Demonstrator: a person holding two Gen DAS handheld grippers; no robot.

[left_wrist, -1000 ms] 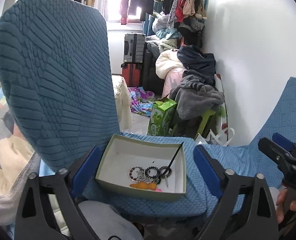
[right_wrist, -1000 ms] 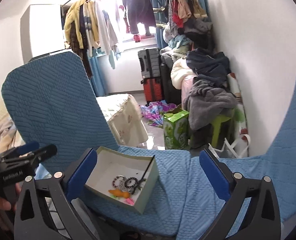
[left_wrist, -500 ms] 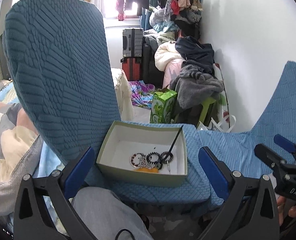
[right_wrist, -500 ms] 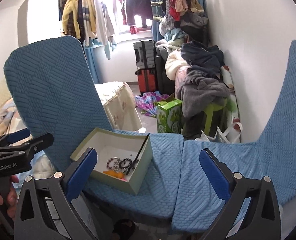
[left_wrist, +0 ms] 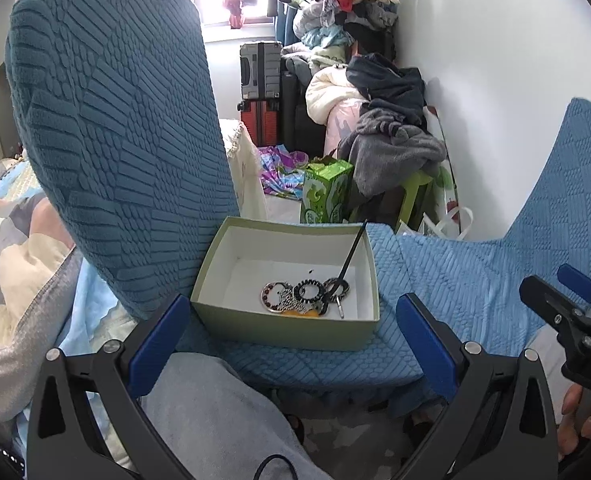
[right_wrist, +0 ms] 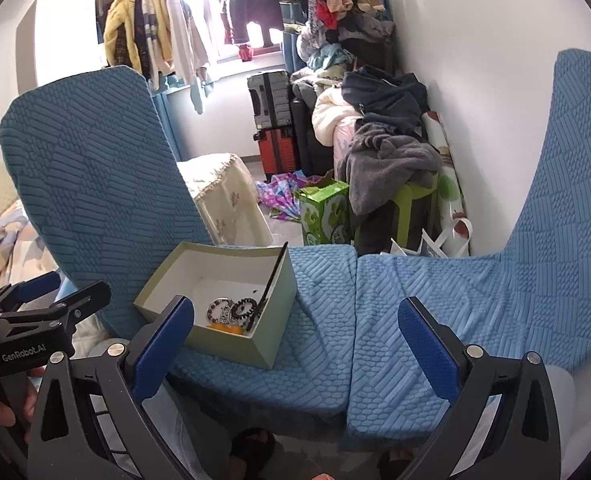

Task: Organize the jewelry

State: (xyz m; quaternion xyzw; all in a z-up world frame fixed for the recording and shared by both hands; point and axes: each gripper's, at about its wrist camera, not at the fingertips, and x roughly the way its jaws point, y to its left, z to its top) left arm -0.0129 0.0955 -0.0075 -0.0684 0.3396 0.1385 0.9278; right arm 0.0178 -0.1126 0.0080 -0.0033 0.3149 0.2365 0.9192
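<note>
Presently listed: blue quilted seat cover (left_wrist: 447,280), spread over two chair seats; pale green open box (left_wrist: 283,324), resting on the left seat beside the tall backrest (left_wrist: 115,140); left gripper (left_wrist: 291,340), fingers spread wide and holding nothing, just short of the box; right gripper (right_wrist: 295,344), likewise spread and empty; beaded bracelets (left_wrist: 307,292), clustered on the box floor; thin black stick (left_wrist: 351,256), leaning against the box's right wall.

home bedroom | hanging clothes (right_wrist: 155,52) | suitcases (right_wrist: 273,120) | bedding (left_wrist: 11,240)
</note>
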